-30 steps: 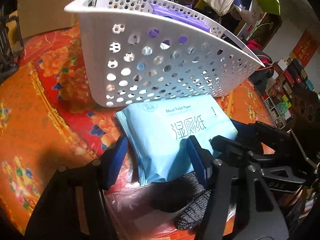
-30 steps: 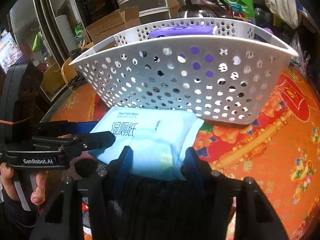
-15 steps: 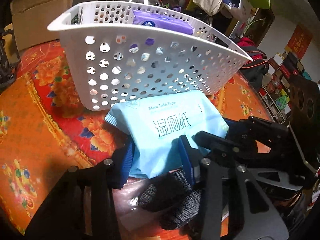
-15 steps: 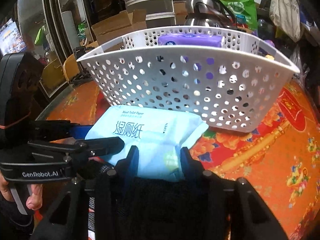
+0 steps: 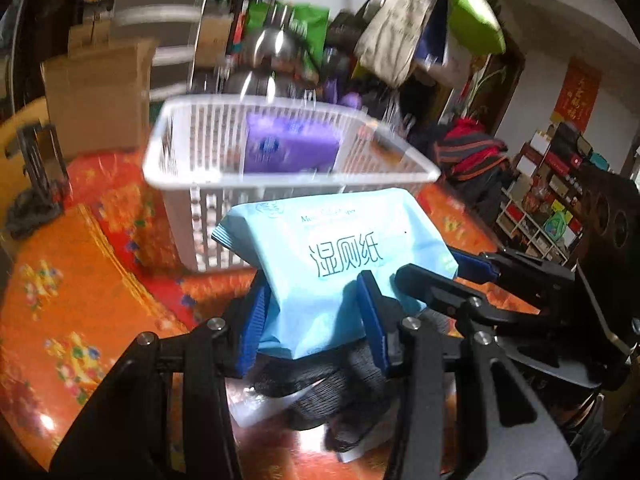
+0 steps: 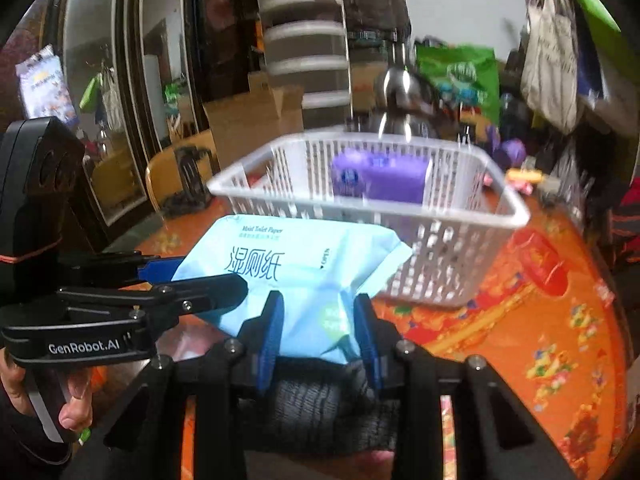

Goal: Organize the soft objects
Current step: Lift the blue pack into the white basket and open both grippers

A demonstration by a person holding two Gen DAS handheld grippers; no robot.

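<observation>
Gripping one light-blue wet toilet paper pack [image 5: 340,256] from both sides, left gripper [image 5: 316,320] and right gripper [image 6: 318,328] clamp it; the white perforated basket [image 5: 200,176] holding a purple pack [image 5: 292,148] sits at twelve o'clock.

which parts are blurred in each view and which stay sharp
Left wrist view: the white perforated plastic basket and background clutter are smeared by motion, while the light blue wet-wipe pack reads sharp. Right wrist view: the same basket streaks vertically, the pack's print is crisp.
</observation>
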